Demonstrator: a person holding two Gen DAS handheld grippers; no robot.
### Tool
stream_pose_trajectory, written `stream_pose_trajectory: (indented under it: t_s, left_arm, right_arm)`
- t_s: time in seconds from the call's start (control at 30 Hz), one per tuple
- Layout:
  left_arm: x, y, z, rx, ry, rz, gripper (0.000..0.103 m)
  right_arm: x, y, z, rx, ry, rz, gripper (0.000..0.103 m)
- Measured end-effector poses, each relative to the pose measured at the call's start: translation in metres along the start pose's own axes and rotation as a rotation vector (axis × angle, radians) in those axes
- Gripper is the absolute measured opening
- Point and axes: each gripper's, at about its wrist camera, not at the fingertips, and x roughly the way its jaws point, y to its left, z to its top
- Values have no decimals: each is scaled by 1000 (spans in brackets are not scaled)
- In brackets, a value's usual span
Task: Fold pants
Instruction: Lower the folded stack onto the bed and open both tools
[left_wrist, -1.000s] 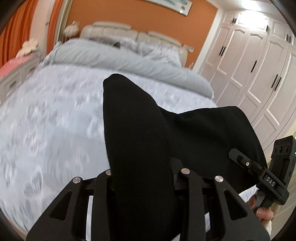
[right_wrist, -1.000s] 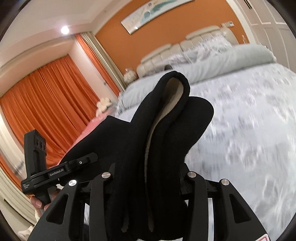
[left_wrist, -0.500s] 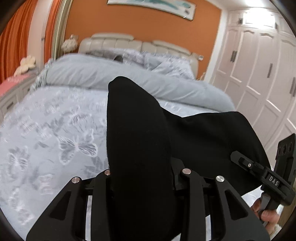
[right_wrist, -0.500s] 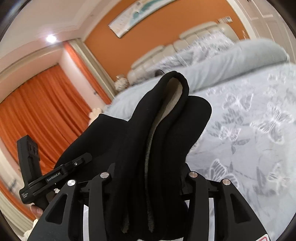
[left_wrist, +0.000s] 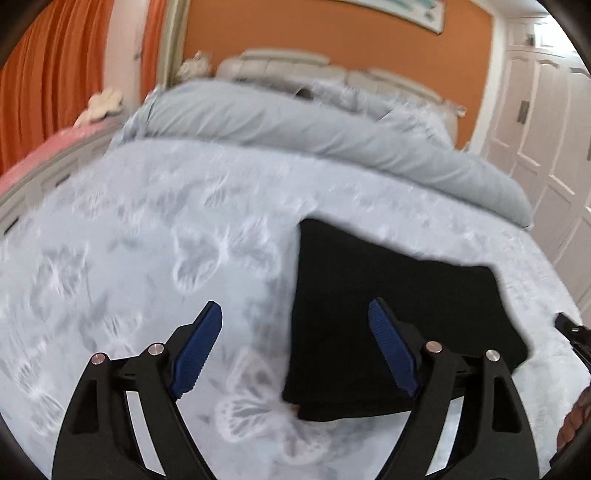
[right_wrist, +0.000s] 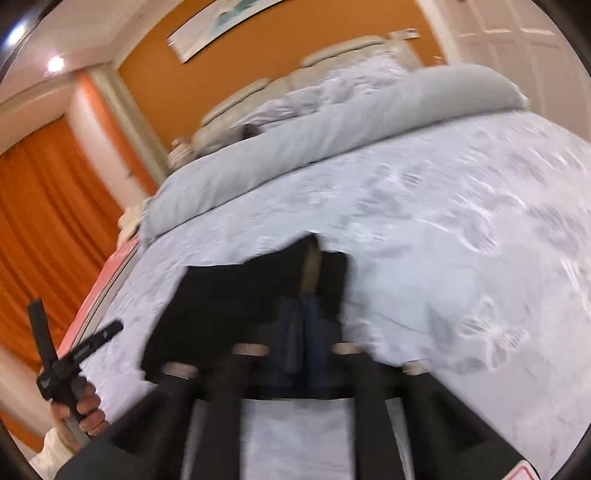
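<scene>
Black pants (left_wrist: 388, 295) lie folded flat on the pale blue butterfly-print bed cover (left_wrist: 147, 240). My left gripper (left_wrist: 293, 305) hovers over their left edge, jaws opening wide, with nothing pressed between the blue pads (left_wrist: 199, 347). In the blurred right wrist view the pants (right_wrist: 221, 295) lie just ahead, their beige lining showing at a fold. My right gripper (right_wrist: 304, 306) has its pads together at the pants' near right edge, with no cloth seen between them. A hand (right_wrist: 85, 406) holds the left gripper's handle at lower left.
A rolled grey duvet (left_wrist: 332, 136) and pillows lie across the head of the bed. White wardrobe doors (left_wrist: 546, 129) stand on the right, orange curtains (left_wrist: 48, 74) and a pink-topped unit (left_wrist: 33, 162) on the left. Bed cover (right_wrist: 461, 240) stretches to the right of the pants.
Both grippers let go of the pants, which dropped from the jaws onto the bed. The left jaws spread wide; the right jaws came together. Both views tipped down toward the bed.
</scene>
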Motion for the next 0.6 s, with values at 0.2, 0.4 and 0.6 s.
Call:
stream_pose_trajectory:
  t_s: [0.2, 0.4, 0.6]
  left_arm:
    - [48, -56, -4, 48, 129, -8, 89]
    - [80, -46, -43, 119, 176, 106, 91]
    - [-37, -49, -36, 197, 33, 117, 92]
  right_arm:
    - [94, 43, -5, -113, 181, -48, 2]
    - [79, 10, -23, -11, 184, -85, 2]
    - [-44, 61, -36, -136, 39, -162, 43]
